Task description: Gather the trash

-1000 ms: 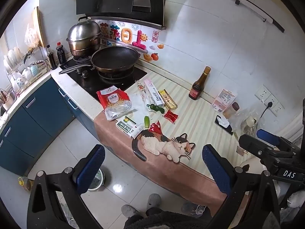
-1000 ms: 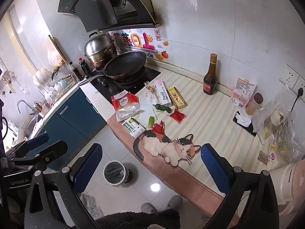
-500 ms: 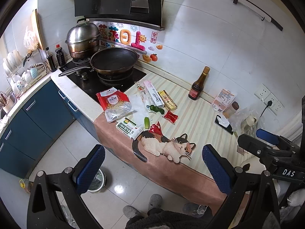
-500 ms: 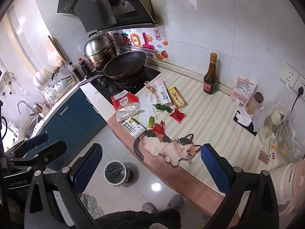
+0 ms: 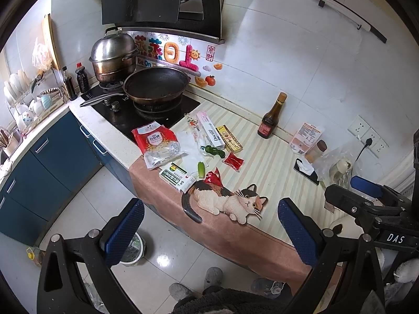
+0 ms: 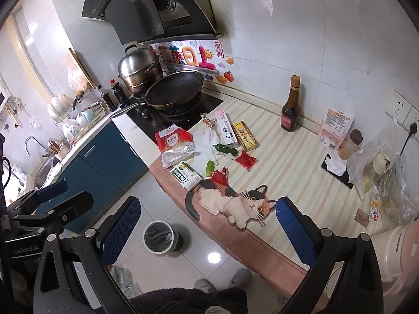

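Note:
Trash lies on the striped counter mat (image 5: 275, 167): a red-and-clear bag (image 5: 158, 144), a green-and-white box (image 5: 177, 177), a white "Doctor" box (image 5: 210, 130), a yellow box (image 5: 230, 138), red wrappers (image 5: 233, 161), a green pepper (image 5: 214, 151) and a green piece (image 5: 201, 169). The same heap shows in the right wrist view, with the red-and-clear bag (image 6: 176, 145) nearest the stove. A small bin (image 6: 159, 236) stands on the floor below the counter. My left gripper (image 5: 209, 231) and right gripper (image 6: 207, 229) are both open, empty, held back above the counter's front edge.
A stove with a black wok (image 5: 156, 85) and a steel pot (image 5: 114, 57) is at the back left. A brown bottle (image 5: 271, 119), a pink pouch (image 5: 305, 137) and plastic bags (image 6: 377, 167) stand at the right. Blue cabinets (image 5: 60, 154) line the left.
Both views have shifted only slightly; the left gripper drifted a little. Nothing was taken hold of or moved on the counter.

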The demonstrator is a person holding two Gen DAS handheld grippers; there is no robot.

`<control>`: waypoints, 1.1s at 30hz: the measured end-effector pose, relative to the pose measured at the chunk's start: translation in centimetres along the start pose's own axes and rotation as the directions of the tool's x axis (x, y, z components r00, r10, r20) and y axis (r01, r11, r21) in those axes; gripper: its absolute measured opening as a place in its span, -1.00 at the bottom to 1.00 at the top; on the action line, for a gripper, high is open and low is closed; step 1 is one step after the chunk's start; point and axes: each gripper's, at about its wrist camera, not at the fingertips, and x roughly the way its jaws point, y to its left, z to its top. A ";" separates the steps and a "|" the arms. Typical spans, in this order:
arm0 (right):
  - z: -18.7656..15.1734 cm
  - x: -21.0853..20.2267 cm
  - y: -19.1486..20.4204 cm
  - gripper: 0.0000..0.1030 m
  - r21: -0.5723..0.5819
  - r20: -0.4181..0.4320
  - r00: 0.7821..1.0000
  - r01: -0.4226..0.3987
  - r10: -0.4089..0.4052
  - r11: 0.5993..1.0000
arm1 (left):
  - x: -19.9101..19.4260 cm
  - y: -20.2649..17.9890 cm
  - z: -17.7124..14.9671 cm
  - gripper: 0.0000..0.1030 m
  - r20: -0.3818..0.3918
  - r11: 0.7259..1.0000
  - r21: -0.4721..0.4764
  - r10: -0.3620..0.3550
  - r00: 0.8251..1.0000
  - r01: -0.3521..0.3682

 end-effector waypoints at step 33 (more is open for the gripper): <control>-0.4 -0.6 0.3 1.00 -0.015 0.007 1.000 -0.006 0.006 1.000 | -0.6 -1.6 1.1 1.00 0.006 1.000 0.003 -0.019 1.000 0.019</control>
